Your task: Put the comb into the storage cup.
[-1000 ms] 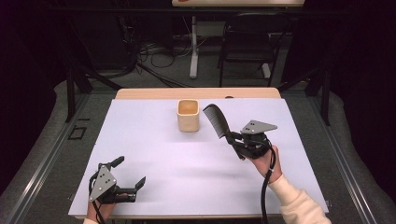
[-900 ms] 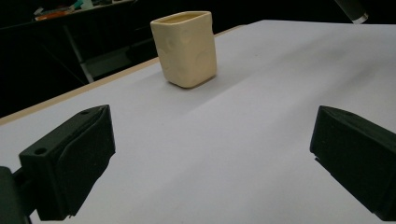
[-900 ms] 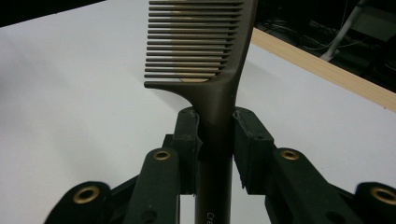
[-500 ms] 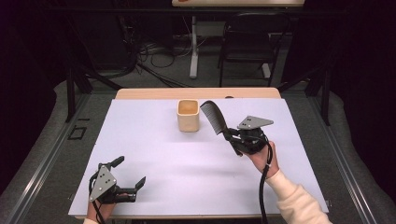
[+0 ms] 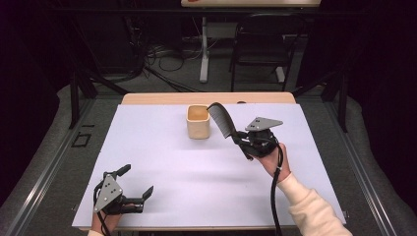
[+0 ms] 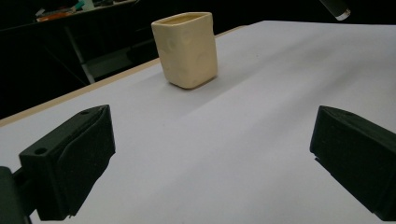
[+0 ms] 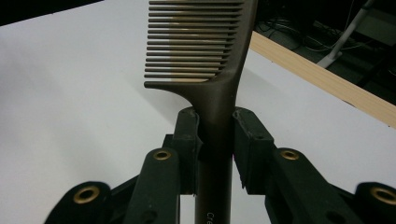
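A dark brown comb (image 5: 221,119) stands tilted above the white table (image 5: 172,162), its teeth end just right of a cream square cup (image 5: 198,122). My right gripper (image 5: 244,142) is shut on the comb's handle. In the right gripper view both pads (image 7: 189,135) press the comb (image 7: 205,46) from either side. My left gripper (image 5: 136,180) rests at the table's near left corner, open with nothing between its jaws. The left gripper view looks past my left gripper (image 6: 210,158) at the cup (image 6: 187,49), with the comb's handle tip (image 6: 337,7) at the top right.
A wooden strip (image 5: 206,98) runs along the table's far edge. Behind it are a chair (image 5: 260,44), a white table leg (image 5: 204,49) and cables on the floor. Metal rails (image 5: 44,167) flank the table on both sides.
My right gripper has drifted slightly farther away and left with the comb, bringing the teeth closer to the cup. The left gripper has stayed where it was.
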`<state>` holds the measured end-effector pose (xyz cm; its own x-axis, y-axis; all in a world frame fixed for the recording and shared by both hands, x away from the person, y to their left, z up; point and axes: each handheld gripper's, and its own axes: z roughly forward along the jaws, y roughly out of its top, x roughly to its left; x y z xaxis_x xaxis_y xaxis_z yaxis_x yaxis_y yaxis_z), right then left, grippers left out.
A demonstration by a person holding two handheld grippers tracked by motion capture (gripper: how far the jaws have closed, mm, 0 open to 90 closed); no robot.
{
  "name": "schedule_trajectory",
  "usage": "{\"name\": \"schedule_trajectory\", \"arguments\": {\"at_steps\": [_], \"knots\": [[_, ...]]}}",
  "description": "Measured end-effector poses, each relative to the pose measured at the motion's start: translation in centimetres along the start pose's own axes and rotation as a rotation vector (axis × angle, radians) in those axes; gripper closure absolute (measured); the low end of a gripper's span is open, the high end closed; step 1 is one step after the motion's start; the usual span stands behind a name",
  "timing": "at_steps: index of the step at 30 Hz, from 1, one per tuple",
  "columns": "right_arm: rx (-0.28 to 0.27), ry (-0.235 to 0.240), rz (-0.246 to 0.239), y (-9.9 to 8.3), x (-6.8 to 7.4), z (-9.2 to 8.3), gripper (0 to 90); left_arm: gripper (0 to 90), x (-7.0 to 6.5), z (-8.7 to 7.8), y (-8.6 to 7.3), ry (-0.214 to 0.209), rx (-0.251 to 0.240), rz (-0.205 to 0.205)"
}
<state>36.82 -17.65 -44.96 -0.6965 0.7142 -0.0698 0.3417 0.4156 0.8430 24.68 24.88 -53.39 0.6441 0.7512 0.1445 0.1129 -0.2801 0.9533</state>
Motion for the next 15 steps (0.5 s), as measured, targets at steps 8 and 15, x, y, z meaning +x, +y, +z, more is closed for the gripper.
{"name": "schedule_trajectory", "arguments": {"at_steps": [8,15], "knots": [[-0.001,0.007,-0.005,0.9,-0.1,1.0,72.2,0.3,0.0,0.0,0.0,0.001,-0.001,0.002],[-0.014,0.016,-0.005,1.9,-0.2,1.7,72.2,0.3,0.0,0.0,0.0,0.001,0.0,0.001]]}}
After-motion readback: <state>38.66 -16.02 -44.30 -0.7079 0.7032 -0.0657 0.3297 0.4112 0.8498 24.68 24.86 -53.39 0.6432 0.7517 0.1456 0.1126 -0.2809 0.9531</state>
